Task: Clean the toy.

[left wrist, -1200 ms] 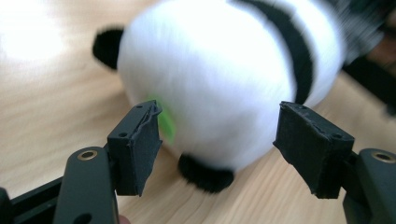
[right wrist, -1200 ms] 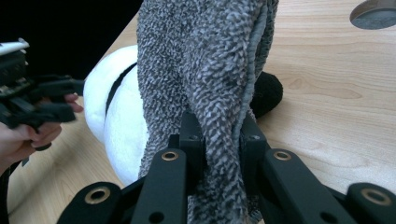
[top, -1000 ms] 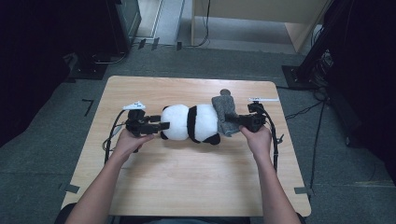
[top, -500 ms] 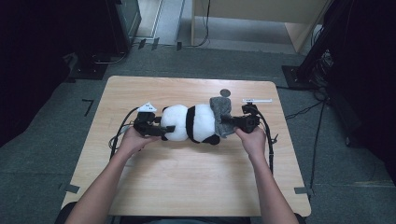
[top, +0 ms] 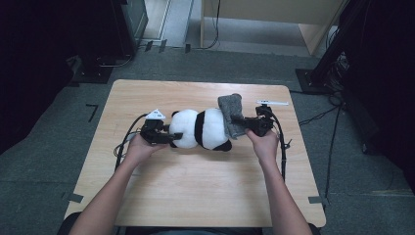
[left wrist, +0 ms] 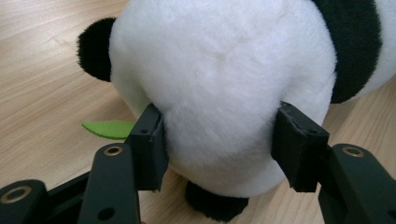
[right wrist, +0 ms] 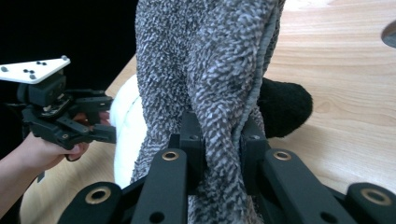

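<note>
Squeezing in, the left claw (left wrist: 219,140) has been closing on the soft, light plush panda (top: 200,129); the right claw (right wrist: 222,140) pinches the limp grey sock (right wrist: 219,60).

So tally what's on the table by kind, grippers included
Panda: 1
Grey sock: 1
Green leaf: 1
White strip: 1
Grippers: 2, left gripper and right gripper
Total: 6
</note>
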`<action>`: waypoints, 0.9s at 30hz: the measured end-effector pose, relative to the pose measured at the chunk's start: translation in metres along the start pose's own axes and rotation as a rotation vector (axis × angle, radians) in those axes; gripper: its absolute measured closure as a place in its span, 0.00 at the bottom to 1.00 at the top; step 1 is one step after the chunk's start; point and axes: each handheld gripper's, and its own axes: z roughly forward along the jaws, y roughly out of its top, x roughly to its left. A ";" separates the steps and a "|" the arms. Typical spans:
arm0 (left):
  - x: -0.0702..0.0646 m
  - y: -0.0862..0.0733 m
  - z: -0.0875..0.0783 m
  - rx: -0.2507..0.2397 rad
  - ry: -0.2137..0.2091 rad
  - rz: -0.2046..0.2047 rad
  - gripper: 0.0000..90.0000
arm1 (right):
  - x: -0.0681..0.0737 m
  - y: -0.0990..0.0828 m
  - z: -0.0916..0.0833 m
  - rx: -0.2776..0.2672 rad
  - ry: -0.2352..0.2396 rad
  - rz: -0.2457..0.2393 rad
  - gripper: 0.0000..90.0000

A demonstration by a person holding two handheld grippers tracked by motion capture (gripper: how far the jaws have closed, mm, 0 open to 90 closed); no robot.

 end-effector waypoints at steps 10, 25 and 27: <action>-0.001 -0.002 0.000 -0.015 0.000 -0.030 0.48 | -0.010 -0.016 0.004 0.035 -0.077 -0.001 0.87; 0.001 -0.001 0.000 -0.009 -0.006 -0.046 0.48 | -0.029 -0.042 0.027 0.174 -0.142 0.052 0.87; 0.001 -0.001 0.000 -0.009 -0.007 -0.045 0.48 | -0.029 -0.044 0.029 0.191 -0.154 0.046 0.87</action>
